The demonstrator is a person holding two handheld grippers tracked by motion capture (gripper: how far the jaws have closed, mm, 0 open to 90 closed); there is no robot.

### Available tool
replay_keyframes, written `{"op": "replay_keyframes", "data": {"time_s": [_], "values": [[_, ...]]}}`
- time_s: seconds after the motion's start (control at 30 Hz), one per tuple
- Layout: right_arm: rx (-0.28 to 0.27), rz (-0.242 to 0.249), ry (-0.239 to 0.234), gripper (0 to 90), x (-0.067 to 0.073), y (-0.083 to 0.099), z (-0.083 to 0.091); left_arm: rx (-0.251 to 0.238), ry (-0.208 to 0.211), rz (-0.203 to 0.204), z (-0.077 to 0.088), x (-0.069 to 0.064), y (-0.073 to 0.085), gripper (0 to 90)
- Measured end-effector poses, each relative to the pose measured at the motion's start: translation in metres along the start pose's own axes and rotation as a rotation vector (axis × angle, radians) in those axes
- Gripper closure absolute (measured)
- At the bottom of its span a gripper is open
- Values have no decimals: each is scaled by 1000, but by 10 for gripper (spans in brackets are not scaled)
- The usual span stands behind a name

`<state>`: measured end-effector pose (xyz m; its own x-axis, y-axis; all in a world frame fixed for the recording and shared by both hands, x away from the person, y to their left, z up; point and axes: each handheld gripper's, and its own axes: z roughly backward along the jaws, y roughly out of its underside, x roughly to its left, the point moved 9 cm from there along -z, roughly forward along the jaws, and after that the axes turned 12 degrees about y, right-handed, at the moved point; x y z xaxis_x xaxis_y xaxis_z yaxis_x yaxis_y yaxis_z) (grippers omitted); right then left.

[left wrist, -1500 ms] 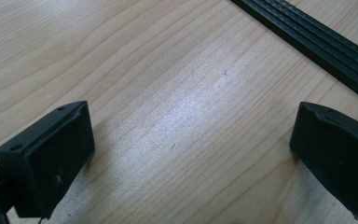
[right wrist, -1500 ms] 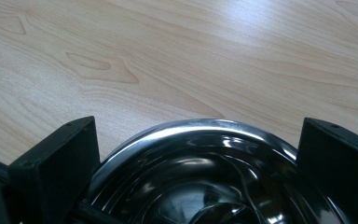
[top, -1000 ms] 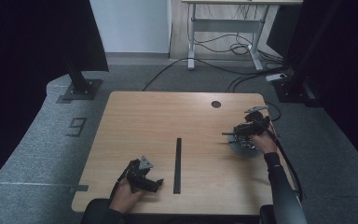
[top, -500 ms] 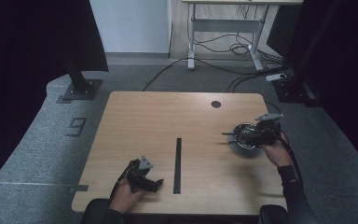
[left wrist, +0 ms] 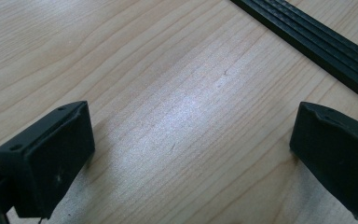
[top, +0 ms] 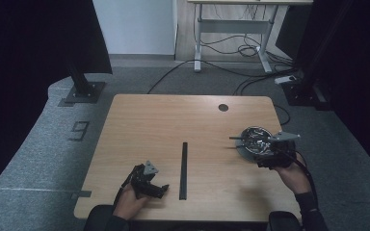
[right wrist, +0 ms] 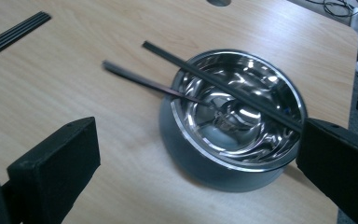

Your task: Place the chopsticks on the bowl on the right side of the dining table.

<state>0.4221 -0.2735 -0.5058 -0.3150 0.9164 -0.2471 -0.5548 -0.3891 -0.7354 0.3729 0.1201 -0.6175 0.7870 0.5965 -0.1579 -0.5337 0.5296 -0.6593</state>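
The left hand-held gripper (top: 147, 180) is seen near the front left edge of the wooden surface (top: 173, 125) in the high view, held low in the person's left hand (top: 127, 204). In the left gripper view its two black jaws are spread wide apart, with only bare wood grain between them; nothing is gripped.

Just to its right, a black strip (top: 183, 170) is set into the middle of the surface, running from front to back. One corner of this strip (left wrist: 307, 42) is also caught in the left gripper view.

Further right, a round steel bowl (top: 253, 141) is seen standing upright on the surface near its right edge. Two dark chopsticks (right wrist: 214, 84) are laid in the bowl (right wrist: 235, 116): one rests across the rim, the other dips down into the shiny inside, and both tips stick out over the wood on the side towards the strip.

The right hand-held gripper (top: 272, 149) is held just beside the bowl on its near right side, in the person's right hand (top: 289, 173). In the right gripper view its jaws are spread wide and nothing is clamped; the bowl lies ahead of them, between the two, and one chopstick's end runs up against the jaw on the right of that view.

A round dark hole (top: 223, 107) is seen in the surface beyond the bowl.
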Motion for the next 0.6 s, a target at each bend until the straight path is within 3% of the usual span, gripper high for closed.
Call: {"op": "replay_keyframes", "data": {"time_s": [0.2,0.4,0.5,0.6], "values": [[-2,14,-50,0,25,8,7,2,0,-2,0,0,0,0],[-5,18,-122,0,58,16,1,2,0,-2,0,0,0,0],[6,50,-151,0,78,22,-8,6,0,-4,0,0,0,0],[15,106,-141,0,96,29,-20,6,0,-6,0,0,0,0]]}}
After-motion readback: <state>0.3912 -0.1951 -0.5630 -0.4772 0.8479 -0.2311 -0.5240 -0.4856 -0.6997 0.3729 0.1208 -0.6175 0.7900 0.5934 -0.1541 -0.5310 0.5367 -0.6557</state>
